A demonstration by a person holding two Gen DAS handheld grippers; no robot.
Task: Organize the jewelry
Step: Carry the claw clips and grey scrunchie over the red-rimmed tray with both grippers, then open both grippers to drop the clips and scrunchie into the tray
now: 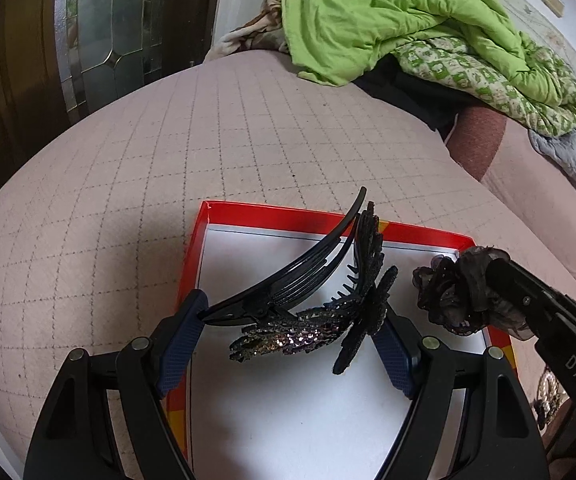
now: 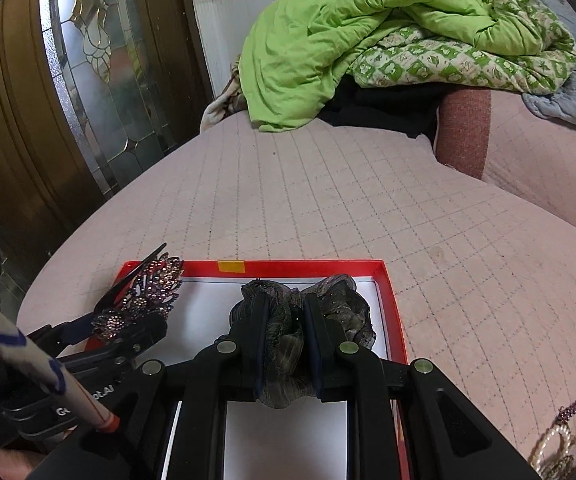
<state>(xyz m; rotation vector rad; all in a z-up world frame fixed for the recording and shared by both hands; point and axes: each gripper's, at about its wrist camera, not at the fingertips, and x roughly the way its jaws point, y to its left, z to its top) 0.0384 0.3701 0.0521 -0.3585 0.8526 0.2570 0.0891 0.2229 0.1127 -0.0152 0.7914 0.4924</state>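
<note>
A shallow red box with a white floor (image 1: pixel 272 216) (image 2: pixel 307 266) lies on a pink quilted bed. My left gripper (image 1: pixel 291 320) is shut on a black hair clip with a sequined flower and leaves (image 1: pixel 307 292), which spans the wide gap between its blue pads above the box. In the right wrist view, that clip (image 2: pixel 148 292) and the left gripper (image 2: pixel 128 328) hang over the box's left rim. My right gripper (image 2: pixel 286 308) (image 1: pixel 491 272) is shut on a dark sheer scrunchie (image 2: pixel 339 312) (image 1: pixel 447 292), held over the box's right half.
A green quilt (image 2: pixel 367 32) is heaped at the far end of the bed beside a reddish-brown cushion (image 2: pixel 463 128). A wooden door with leaded glass (image 2: pixel 88 60) stands on the left. Beaded jewellery (image 2: pixel 559 448) (image 1: pixel 547 392) lies on the bed right of the box.
</note>
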